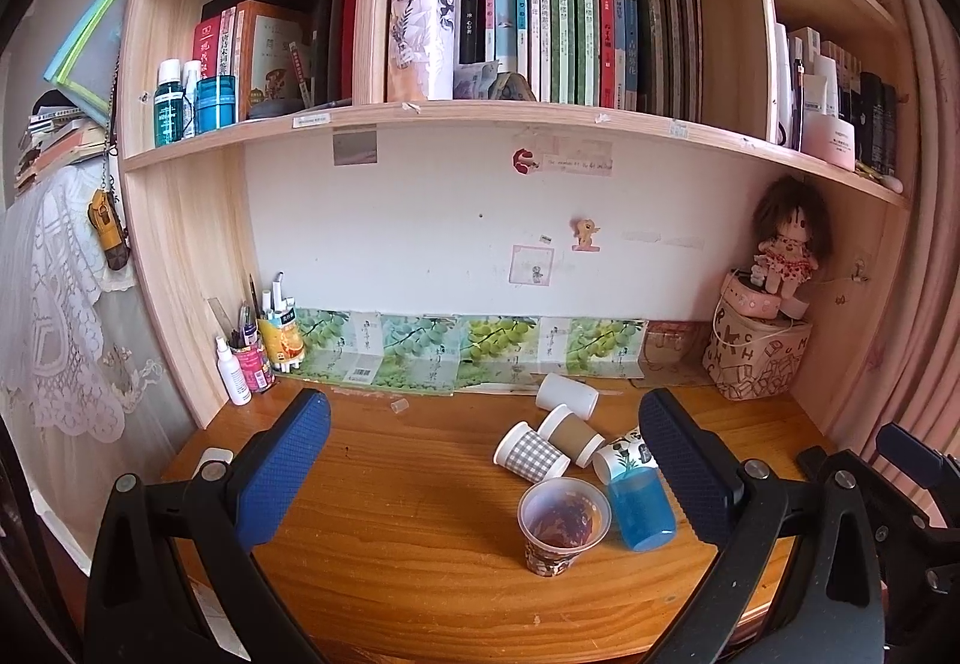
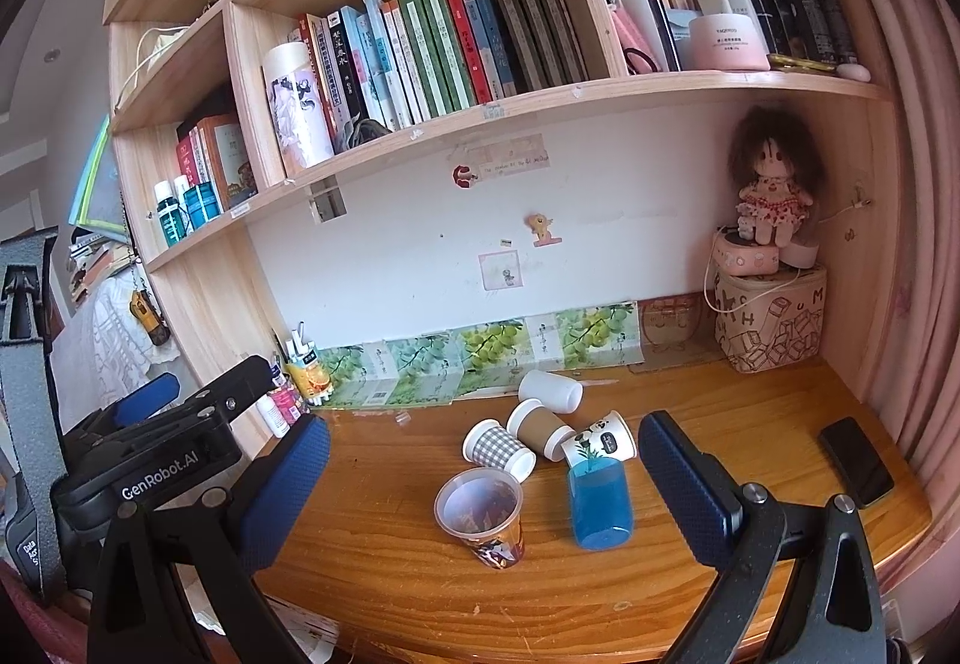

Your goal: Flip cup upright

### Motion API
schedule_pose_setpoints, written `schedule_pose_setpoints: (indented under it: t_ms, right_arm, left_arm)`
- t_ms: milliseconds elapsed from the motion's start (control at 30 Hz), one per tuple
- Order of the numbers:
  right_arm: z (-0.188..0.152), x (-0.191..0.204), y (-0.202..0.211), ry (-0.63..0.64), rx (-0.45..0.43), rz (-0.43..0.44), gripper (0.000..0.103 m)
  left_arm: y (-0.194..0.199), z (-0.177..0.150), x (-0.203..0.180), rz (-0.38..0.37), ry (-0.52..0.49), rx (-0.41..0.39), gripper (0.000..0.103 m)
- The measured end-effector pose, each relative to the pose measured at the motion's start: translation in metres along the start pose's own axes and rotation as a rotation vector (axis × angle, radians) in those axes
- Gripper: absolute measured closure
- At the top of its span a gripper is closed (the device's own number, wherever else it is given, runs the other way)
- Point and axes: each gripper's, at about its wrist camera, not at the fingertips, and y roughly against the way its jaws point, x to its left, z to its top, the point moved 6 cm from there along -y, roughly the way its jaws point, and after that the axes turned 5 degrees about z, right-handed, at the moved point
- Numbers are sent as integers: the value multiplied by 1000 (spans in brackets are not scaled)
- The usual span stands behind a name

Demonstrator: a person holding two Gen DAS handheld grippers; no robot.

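A clear patterned cup [image 1: 561, 526] [image 2: 483, 514] stands upright on the wooden desk [image 1: 390, 514] [image 2: 690, 592]. Beside it a blue translucent cup [image 1: 639, 508] [image 2: 600, 502] lies on its side. Behind them lie a checked cup [image 1: 531, 451] [image 2: 498, 448], a brown cup [image 1: 570, 434] [image 2: 540, 430], a panda cup [image 1: 624, 451] [image 2: 600, 442] and a white cup [image 1: 567, 395] [image 2: 551, 389]. My left gripper [image 1: 486, 475] is open and empty above the desk front. My right gripper [image 2: 486, 478] is open and empty, near the cups.
Pen holders and bottles [image 1: 258, 352] stand at the back left. A printed box with a doll [image 1: 759, 358] [image 2: 771, 328] fills the back right corner. A black phone [image 2: 855, 460] lies at the right. Bookshelves [image 1: 480, 114] hang overhead. The left gripper's body [image 2: 150, 454] shows at left.
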Motion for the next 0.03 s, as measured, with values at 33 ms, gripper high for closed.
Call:
schedule_pose_setpoints:
  t_ms: [33]
  right_arm:
    - [0,-1,0,-2,1,0,0]
  left_arm:
    - [0,0,0,1,-2,2,0]
